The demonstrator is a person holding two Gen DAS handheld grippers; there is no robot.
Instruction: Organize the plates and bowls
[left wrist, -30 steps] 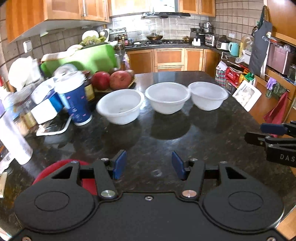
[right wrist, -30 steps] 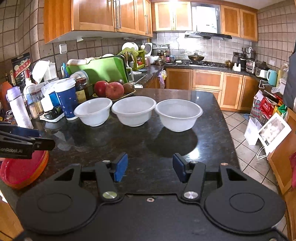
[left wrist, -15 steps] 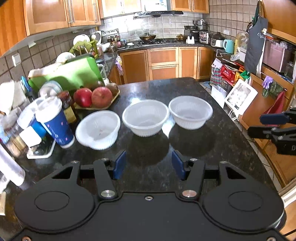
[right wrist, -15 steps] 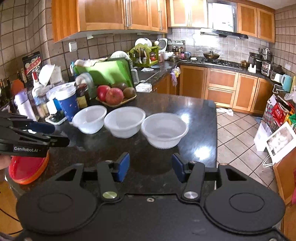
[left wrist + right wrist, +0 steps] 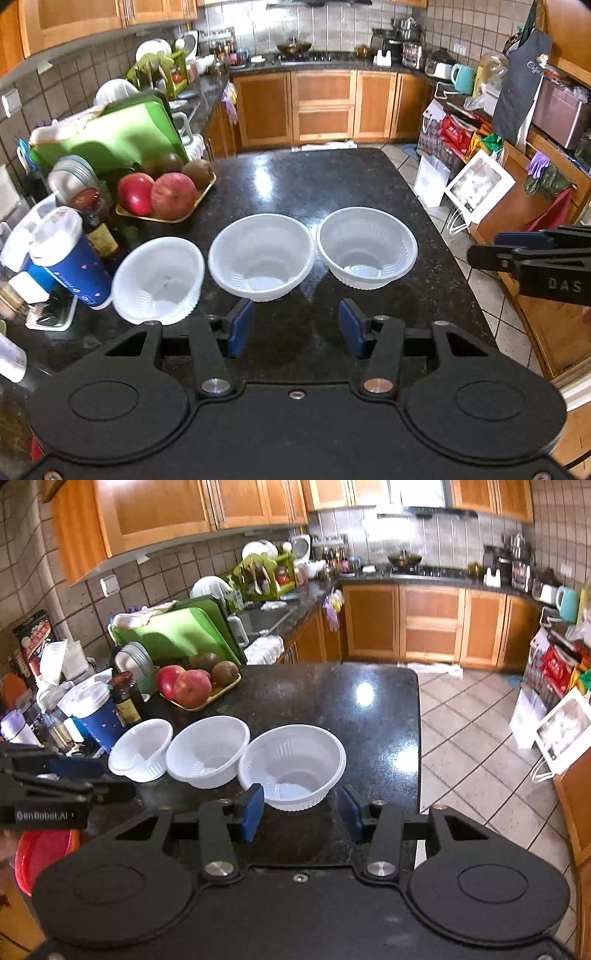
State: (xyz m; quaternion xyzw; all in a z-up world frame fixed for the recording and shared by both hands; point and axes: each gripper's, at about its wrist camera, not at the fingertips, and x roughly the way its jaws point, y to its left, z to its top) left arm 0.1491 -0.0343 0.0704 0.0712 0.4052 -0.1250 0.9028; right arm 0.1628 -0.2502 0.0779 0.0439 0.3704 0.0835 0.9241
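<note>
Blue-padded left gripper (image 5: 295,328) and right gripper (image 5: 301,814), both half-open and just closing, hold nothing above the white bowls (image 5: 262,256).

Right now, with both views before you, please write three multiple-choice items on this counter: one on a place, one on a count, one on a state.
1. Where is the fruit tray?
A. behind the bowls, left
B. on the floor
C. inside a bowl

2. How many white bowls stand in the row?
A. two
B. three
C. five

3. How do the right gripper's jaws stand?
A. shut on a bowl
B. open, empty
C. shut on a plate

Key:
1 A: it sits behind the left bowl.
2 B: left, middle bowl and right bowl.
3 B: the pads touch nothing, though the jaws have just been closing.
</note>
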